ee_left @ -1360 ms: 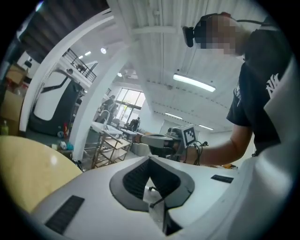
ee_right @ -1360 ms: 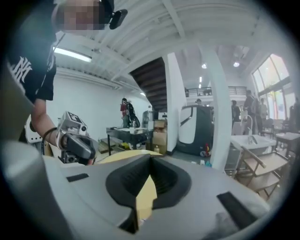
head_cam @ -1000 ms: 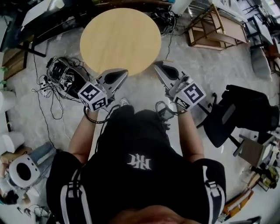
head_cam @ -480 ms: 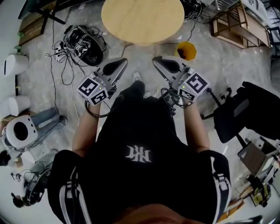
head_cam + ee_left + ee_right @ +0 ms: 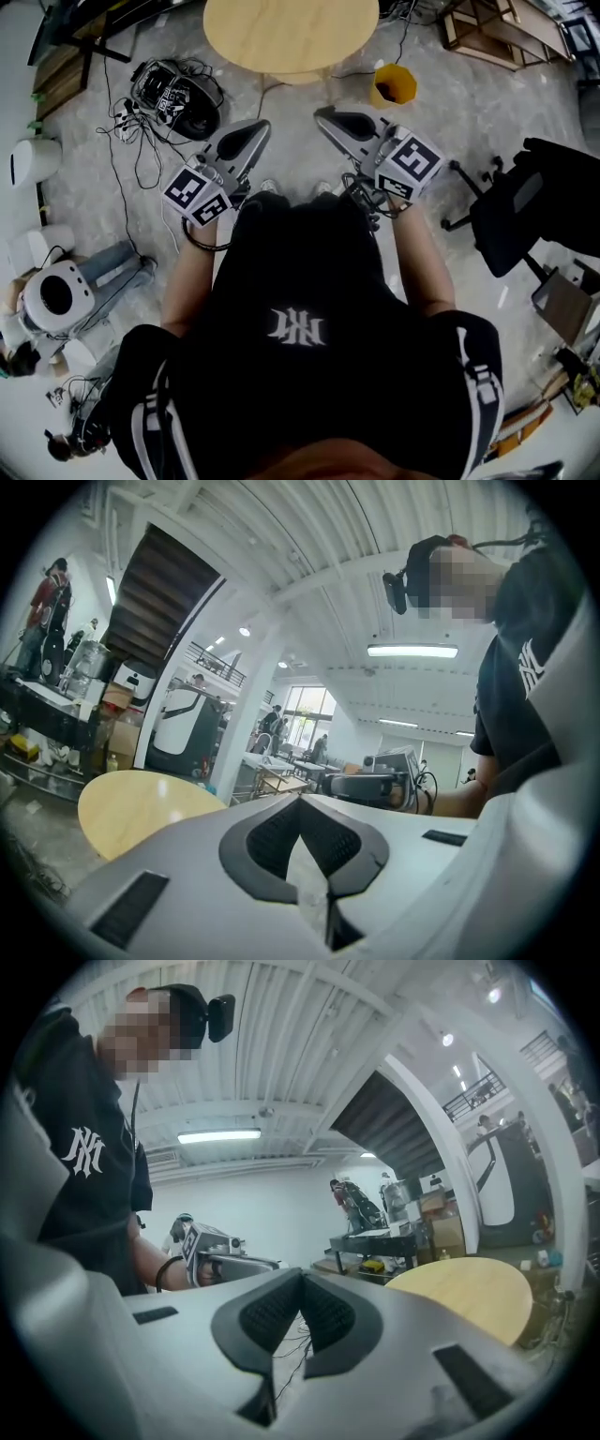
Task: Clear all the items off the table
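Round wooden table (image 5: 291,33) sitting at the person's twelve o'clock, yellow bin (image 5: 394,84) showing only in the head view at the table's four o'clock, left gripper (image 5: 255,131) and right gripper (image 5: 323,116) pointing tableward, both jaws pressing together, pinching nothing.

Table (image 5: 291,33): round, pale wood top, level, standing on grey floor, cut by top edge of head view. Yellow bin (image 5: 394,84) upright just beside right rim.
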{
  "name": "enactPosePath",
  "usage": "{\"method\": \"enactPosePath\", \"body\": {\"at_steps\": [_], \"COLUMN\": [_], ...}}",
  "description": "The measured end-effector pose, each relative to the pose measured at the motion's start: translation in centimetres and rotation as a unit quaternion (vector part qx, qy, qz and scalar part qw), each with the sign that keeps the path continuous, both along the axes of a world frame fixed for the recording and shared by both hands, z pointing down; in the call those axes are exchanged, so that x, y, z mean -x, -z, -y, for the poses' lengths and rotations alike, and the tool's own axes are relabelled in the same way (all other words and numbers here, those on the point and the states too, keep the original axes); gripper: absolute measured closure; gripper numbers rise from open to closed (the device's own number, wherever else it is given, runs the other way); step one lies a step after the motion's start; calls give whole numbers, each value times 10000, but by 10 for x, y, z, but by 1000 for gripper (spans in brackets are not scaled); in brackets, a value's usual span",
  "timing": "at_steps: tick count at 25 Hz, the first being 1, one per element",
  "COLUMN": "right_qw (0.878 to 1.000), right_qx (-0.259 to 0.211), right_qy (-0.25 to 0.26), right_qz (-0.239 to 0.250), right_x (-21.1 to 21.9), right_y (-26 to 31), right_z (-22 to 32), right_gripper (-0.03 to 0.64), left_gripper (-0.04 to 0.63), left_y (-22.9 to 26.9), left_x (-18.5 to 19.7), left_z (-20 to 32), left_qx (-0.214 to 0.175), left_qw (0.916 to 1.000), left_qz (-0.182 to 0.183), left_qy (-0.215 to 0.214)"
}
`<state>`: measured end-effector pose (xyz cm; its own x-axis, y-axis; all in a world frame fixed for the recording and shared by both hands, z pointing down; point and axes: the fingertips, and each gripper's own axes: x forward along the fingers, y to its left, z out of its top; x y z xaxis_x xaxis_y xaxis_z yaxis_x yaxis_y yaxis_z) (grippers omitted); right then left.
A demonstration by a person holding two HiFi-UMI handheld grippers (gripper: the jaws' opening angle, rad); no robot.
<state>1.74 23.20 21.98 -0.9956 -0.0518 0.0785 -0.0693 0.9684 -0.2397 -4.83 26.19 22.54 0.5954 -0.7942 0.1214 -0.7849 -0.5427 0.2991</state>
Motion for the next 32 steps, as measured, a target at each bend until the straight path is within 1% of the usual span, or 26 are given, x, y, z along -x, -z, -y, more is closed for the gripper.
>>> {"method": "enactPosePath", "body": {"at_steps": [6,10,12,15,21,27,30,32], "right_qw": [9996,9992,9993,9992,9992,9987,9986,9988], "right_qx": [141,171,87,37,20,-24,-20,-18], "right_qy": [-190,-251,-209,-171,-146,-270,-283,-274], "right_qz": [-158,-250,-305,-347,-365,-435,-445,-402], "right_x": [11,36,52,62,66,62,62,62], "right_y": [-6,-10,-8,-9,-14,-14,-15,-14], "right_z": [-11,-14,-18,-23,-35,-33,-32,-35], "right_gripper": [614,614,614,614,614,614,614,614], "left_gripper": [583,583,583,582,581,583,583,583], "left_y": [7,2,-2,0,-3,-1,-2,-5], "left_x": [1,22,35,42,42,44,46,45], "left_z": [-2,-11,-14,-15,-18,-18,-13,-14], "left_qx": [-106,-106,-61,-99,-235,-336,-263,-185], "left_qw": [9991,9985,9984,9985,9981,9978,9980,9980], "left_qz": [-73,-47,-108,-141,-119,-19,-212,-258], "left_qy": [-396,-540,-548,-518,-559,-579,-528,-548]}}
